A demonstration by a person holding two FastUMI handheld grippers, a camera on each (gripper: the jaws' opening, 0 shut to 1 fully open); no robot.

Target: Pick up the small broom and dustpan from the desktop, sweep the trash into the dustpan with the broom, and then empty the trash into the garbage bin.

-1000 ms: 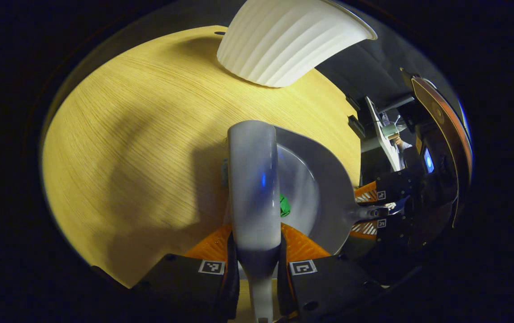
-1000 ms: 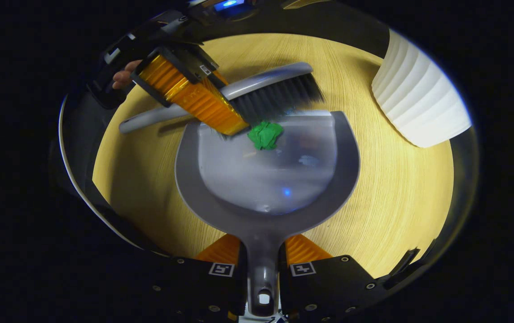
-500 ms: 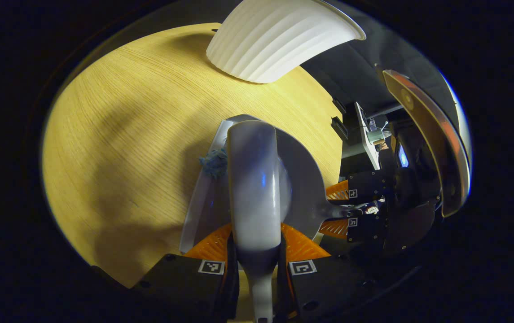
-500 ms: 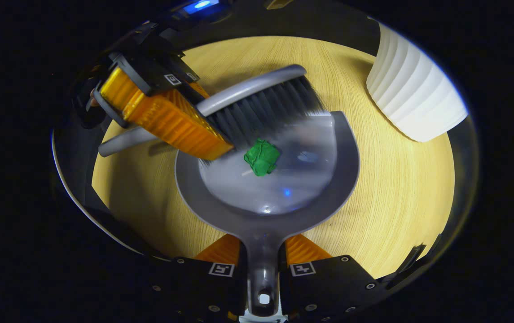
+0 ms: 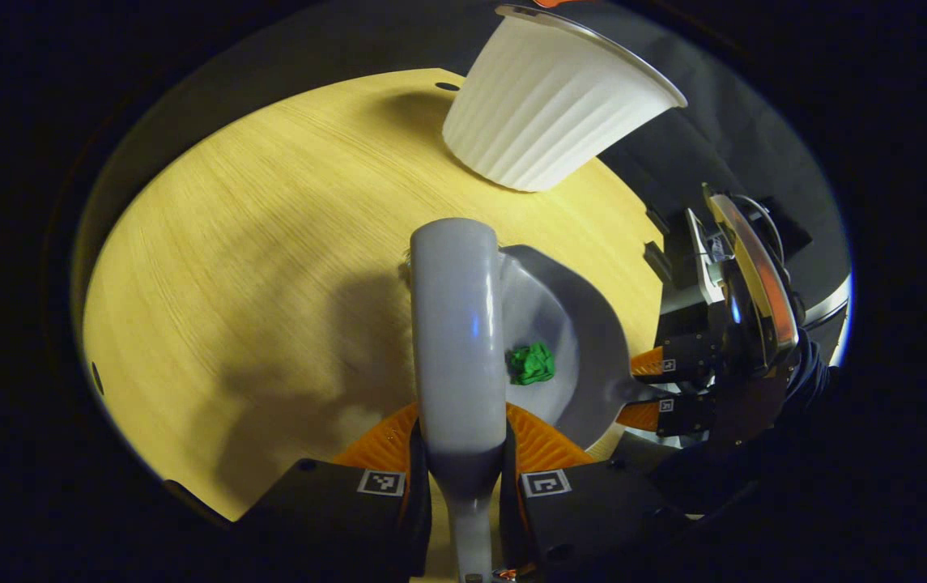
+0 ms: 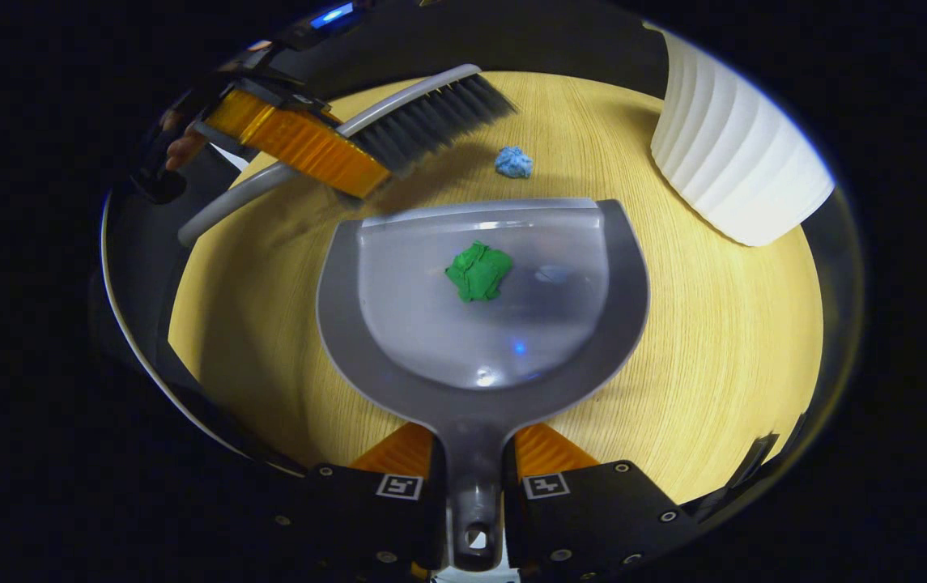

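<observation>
Holding the dustpan by its handle at 6 o'clock of the right gripper view, the right gripper has both fingers pressed on the stem. The pan lies flat on the desk with its lip toward 12 o'clock. A green wad now sits in the middle of the tray; half a second ago the bristles were right over it, pushing it in, so one piece of trash is caught.

Beyond the lip, near 12 o'clock, a blue wad lies on the bare wood, clear of the pan. The broom has lifted off and swung back to 11 o'clock, its bristles above and behind the blue wad. The left gripper is clamped on the broom handle at 6 o'clock of its own view.

Farthest off, the white ribbed bin stands at 2 o'clock.

My reading: sweeping is half done, and the blue wad needs a stroke toward the lip before emptying makes sense.
</observation>
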